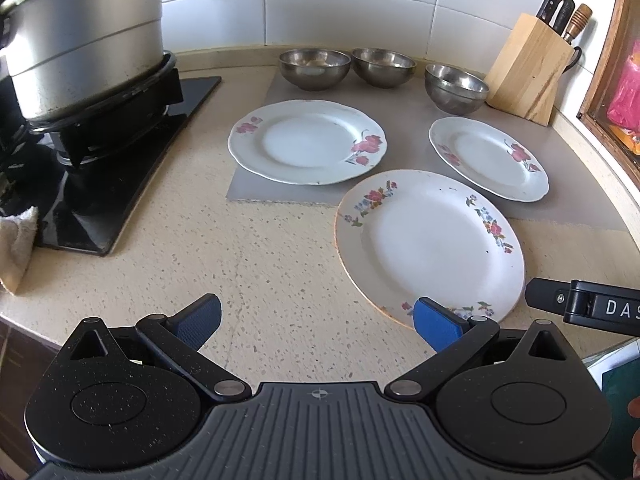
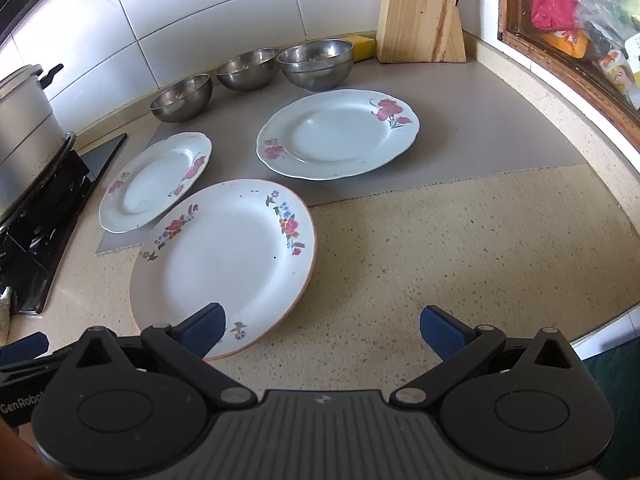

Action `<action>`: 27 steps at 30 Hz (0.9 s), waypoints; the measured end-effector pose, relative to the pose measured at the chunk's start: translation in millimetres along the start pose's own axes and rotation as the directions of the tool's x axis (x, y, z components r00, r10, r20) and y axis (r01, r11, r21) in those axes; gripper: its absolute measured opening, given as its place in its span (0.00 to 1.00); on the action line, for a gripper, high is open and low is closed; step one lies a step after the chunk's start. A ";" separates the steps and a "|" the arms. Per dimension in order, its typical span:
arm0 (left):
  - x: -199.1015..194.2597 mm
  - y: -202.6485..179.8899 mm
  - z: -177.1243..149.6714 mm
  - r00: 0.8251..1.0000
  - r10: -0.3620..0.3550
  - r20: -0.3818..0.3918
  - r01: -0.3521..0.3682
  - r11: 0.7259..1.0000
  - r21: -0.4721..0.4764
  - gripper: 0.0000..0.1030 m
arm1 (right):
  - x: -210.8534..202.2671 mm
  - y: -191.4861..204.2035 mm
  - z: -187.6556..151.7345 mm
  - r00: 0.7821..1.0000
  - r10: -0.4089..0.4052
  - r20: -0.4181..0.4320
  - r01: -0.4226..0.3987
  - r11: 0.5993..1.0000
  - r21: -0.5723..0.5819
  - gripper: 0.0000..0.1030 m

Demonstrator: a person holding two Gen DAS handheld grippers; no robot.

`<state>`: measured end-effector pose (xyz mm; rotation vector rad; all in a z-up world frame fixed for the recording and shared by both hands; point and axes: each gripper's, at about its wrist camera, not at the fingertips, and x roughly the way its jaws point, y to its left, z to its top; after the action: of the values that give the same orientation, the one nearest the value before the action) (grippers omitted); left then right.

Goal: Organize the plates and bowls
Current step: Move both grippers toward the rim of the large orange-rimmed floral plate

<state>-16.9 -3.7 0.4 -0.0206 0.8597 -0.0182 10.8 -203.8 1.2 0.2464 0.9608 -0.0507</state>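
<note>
White letters "DAS" show on the right gripper's black body where it pokes into the left wrist view; "GenRobo" can be read on the left gripper's side at the edge of the right wrist view.

Only the left camera catches the knife handles sticking out of the wooden knife block (image 1: 524,76) and a cloth (image 1: 16,248) by the stove; only the right one shows a yellow sponge (image 2: 362,45) behind the bowls and a window (image 2: 568,24) with coloured packets behind it.

The left gripper (image 1: 316,320) hangs with its jaws spread wide, nothing between them; the right gripper (image 2: 322,330) is likewise fully open and empty. The nearest plate (image 1: 430,240) — orange-rimmed, small flowers — lies just ahead, its near edge under the left gripper's right finger and the right gripper's left finger. Two rose plates, left plate (image 1: 307,142) and right plate (image 1: 489,158), rest farther back on a grey mat (image 1: 408,120); three steel bowls (image 1: 382,67) line the far wall — a big pot (image 1: 80,40) sits on the stove at far left.
</note>
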 end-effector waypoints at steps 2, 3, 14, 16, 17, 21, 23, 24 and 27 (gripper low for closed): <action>-0.8 -1.3 -0.3 1.000 -0.005 -0.002 0.005 1.000 0.003 0.95 | -0.8 -0.9 0.2 1.000 -0.001 -0.002 0.001 1.000 0.004 0.81; -1.1 -1.7 -1.1 1.000 -0.008 -0.001 0.008 1.000 0.004 0.95 | -1.3 -1.4 0.4 1.000 0.000 -0.002 0.000 1.000 0.006 0.81; -1.7 -5.6 -4.1 1.000 -0.025 -0.016 0.025 1.000 0.009 0.95 | -4.6 -6.6 -3.4 0.999 -0.033 0.013 0.033 0.999 -0.008 0.81; -1.2 -5.8 -4.5 1.000 -0.026 -0.018 0.026 1.000 0.014 0.95 | -4.2 -6.6 -3.8 0.999 -0.033 0.011 0.033 0.999 -0.007 0.81; -0.7 -6.2 -4.9 1.000 -0.024 -0.020 0.024 1.000 0.017 0.95 | -4.2 -6.4 -4.2 0.999 -0.034 0.012 0.034 0.999 -0.009 0.81; 0.4 -6.5 -5.8 0.999 -0.031 -0.025 0.031 0.999 0.022 0.95 | -3.8 -5.4 -4.8 0.999 -0.041 0.010 0.041 0.999 -0.014 0.81; 0.7 -7.0 -6.0 0.999 -0.029 -0.028 0.030 0.999 0.028 0.95 | -3.9 -5.6 -5.4 0.999 -0.043 0.011 0.044 0.999 -0.015 0.81; 0.5 -7.1 -5.8 0.999 -0.033 -0.029 0.034 0.999 0.027 0.95 | -3.9 -5.3 -5.2 0.999 -0.044 0.010 0.044 0.999 -0.015 0.81; 1.7 -7.2 -5.4 0.999 -0.040 -0.024 0.040 0.999 0.029 0.95 | -3.8 -5.2 -4.9 0.999 -0.043 0.012 0.043 0.999 -0.013 0.81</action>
<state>-19.9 -11.1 -4.2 -0.0095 0.8827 -0.0688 3.8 -208.0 0.6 0.2127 0.9548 -0.0849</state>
